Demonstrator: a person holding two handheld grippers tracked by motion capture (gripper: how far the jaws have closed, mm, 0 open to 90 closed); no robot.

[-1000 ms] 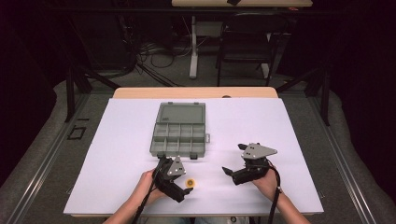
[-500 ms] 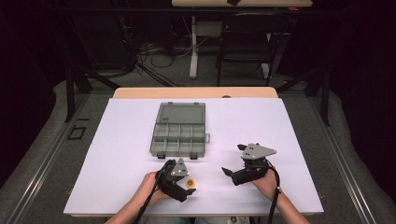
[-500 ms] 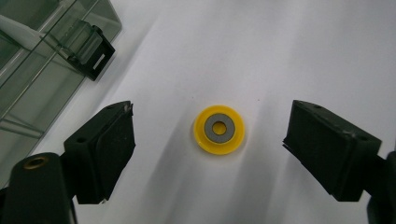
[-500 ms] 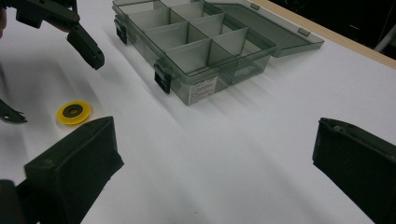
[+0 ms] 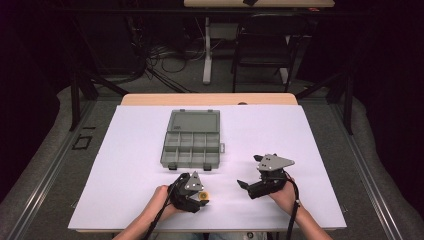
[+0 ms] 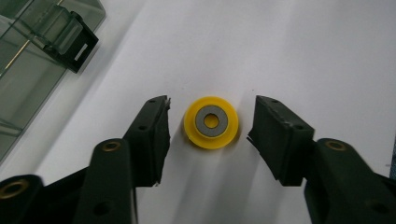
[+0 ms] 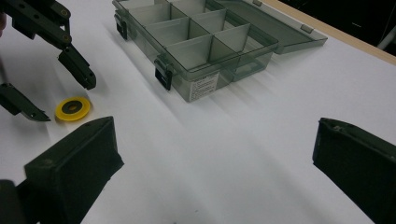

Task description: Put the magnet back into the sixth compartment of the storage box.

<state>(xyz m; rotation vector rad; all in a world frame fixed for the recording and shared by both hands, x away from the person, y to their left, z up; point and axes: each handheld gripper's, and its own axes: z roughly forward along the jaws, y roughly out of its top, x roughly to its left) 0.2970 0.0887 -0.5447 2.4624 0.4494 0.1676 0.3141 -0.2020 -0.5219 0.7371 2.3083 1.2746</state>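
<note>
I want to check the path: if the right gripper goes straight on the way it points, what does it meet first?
Probably bare table at first; the right gripper stands open with nothing between its jaws. Farther along that line lies the open grey box, though depth is hard to judge.

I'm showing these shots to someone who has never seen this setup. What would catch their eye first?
First, the small yellow disc with a grey ring at its centre, lying on the white table between the jaws of the left gripper, which have just been closing on it but do not yet touch it. Next, the open grey compartment box farther back, its lid flat. The right gripper hovers open beside the disc.
</note>
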